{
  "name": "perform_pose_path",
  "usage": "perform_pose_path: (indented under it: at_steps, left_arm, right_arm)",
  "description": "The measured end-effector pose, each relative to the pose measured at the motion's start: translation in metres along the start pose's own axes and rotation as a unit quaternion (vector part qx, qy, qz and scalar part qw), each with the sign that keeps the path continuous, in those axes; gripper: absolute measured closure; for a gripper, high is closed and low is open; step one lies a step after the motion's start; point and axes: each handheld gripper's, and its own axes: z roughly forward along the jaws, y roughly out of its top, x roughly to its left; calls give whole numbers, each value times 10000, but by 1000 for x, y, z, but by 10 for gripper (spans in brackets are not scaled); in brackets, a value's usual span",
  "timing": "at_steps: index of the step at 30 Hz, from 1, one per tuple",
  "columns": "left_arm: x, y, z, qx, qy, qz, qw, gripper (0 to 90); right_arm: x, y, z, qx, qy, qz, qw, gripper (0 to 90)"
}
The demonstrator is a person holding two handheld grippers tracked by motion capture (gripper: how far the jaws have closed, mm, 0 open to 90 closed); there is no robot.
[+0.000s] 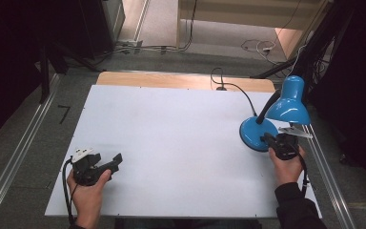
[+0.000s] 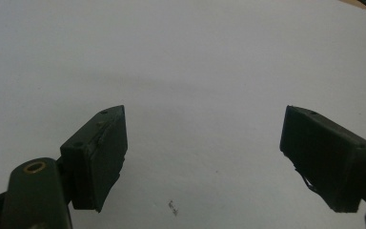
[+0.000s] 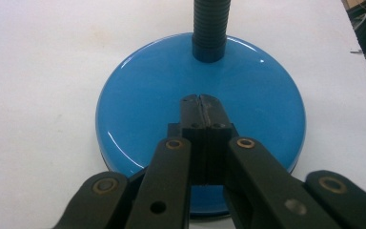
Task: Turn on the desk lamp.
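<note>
One black cord [image 1: 238, 90] trails behind the blue lamp [image 1: 286, 107].

A white table top [image 1: 171, 143] lies over a wooden board [image 1: 171, 80], with loose cables [image 1: 257, 46] on the floor beyond.

- We are looking down on a white tabletop [image 1: 171, 143] whose pale wooden edge [image 1: 171, 80] is showing along its far side.
- We are seeing grey floor [image 1: 38, 143] running around it, with metal rails [image 1: 14, 162] lying on either side.
- Cables [image 1: 162, 47] are trailing across the floor beyond the table.
- Light wooden furniture [image 1: 248, 14] is standing at the back, while dark drapes [image 1: 5, 57] are closing off the sides.
</note>
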Motion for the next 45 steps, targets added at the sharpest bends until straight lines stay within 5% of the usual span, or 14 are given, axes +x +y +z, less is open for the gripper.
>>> perform_pose_path:
  at_steps: [45]
  left_arm:
    - [0, 0, -1, -10, -5, 0, 10000, 168]
  right_arm:
    - [3, -7, 0, -88, 35, -74, 9999, 879]
